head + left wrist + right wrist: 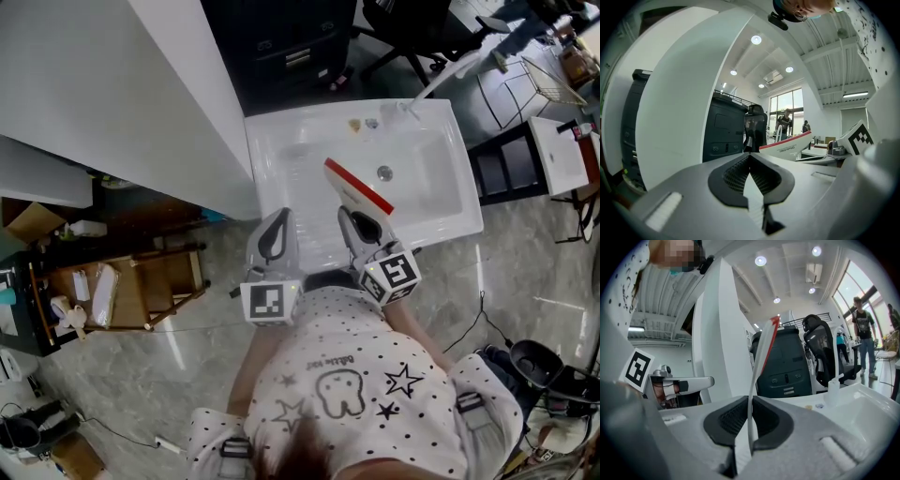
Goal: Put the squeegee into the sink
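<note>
**A:** Head view first: the right tongs (pixel 347 216) are clamped on the white flat squeegee with a red edge (pixel 358 187). It is up in the air over the near half of the white rectangular sink (pixel 441 178).

**B:** And the right gripper view shows that grip from the inside. The squeegee (pixel 761 352) is seen edge-on, a thin white strip pinched between the black ribbed pads (pixel 729 420).

**A:** The left tongs (pixel 278 217) sit at the sink's near rim, just beside the right pair. In their own view the left tongs (pixel 750 157) are together with nothing between them.

**B:** Any writing?

**A:** The left gripper view catches the squeegee's broad white face (pixel 787 149). There's a line of dark print below the red edge, too small to read.

**B:** Neither other view shows that print. Each gripper carries a black-and-white square marker cube, the left one (pixel 273 302) and the right one (pixel 392 274), with patterns and no letters.

**A:** The person's white dotted shirt (pixel 361 394) has stars, a tooth-shaped drawing and a short line of lettering I can't read.

**B:** Only the head view shows the round metal drain (pixel 384 172), in the sink's floor just beyond the squeegee.

**A:** And only the gripper views show what's past the sink's far side: a black office chair (pixel 820 352) and people standing by tall windows.
</note>
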Tool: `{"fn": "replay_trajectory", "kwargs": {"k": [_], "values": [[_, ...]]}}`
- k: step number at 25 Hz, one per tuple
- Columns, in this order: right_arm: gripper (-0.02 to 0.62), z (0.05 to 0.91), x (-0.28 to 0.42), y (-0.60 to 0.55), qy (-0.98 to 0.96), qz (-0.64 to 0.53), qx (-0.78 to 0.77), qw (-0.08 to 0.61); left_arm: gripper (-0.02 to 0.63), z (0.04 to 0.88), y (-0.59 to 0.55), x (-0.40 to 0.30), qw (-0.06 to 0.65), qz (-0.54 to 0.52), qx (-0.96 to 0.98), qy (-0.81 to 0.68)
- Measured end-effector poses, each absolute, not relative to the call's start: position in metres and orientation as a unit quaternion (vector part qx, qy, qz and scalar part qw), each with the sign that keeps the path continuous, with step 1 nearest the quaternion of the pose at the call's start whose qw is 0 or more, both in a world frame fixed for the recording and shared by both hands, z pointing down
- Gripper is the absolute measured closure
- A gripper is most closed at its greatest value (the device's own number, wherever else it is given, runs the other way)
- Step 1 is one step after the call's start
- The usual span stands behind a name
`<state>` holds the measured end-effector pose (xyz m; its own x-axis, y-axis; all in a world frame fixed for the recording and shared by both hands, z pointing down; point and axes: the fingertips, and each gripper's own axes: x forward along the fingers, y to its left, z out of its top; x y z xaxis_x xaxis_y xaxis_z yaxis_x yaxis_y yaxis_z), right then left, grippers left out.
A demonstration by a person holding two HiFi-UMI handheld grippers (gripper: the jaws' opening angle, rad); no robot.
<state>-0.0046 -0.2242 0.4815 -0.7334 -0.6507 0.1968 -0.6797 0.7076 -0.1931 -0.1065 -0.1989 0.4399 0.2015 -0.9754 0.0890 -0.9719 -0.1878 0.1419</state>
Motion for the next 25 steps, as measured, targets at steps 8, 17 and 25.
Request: {"fn": "replay_trajectory", "kwargs": {"k": [8, 17, 25], "values": [[0.577, 0.485, -0.021, -0.232, -0.928, 0.135, 0.342, 0.058, 0.609, 0.439, -0.205, -0.118, 0.089, -0.012, 0.761, -0.642], [0.578, 0.507, -0.033, -0.247, -0.926, 0.182, 0.324, 0.067, 0.609, 0.439, -0.213, -0.128, 0.083, -0.011, 0.752, -0.654], [0.578, 0.542, -0.042, -0.259, -0.917, 0.229, 0.314, 0.092, 0.609, 0.444, -0.215, -0.136, 0.077, -0.008, 0.742, -0.666]]}}
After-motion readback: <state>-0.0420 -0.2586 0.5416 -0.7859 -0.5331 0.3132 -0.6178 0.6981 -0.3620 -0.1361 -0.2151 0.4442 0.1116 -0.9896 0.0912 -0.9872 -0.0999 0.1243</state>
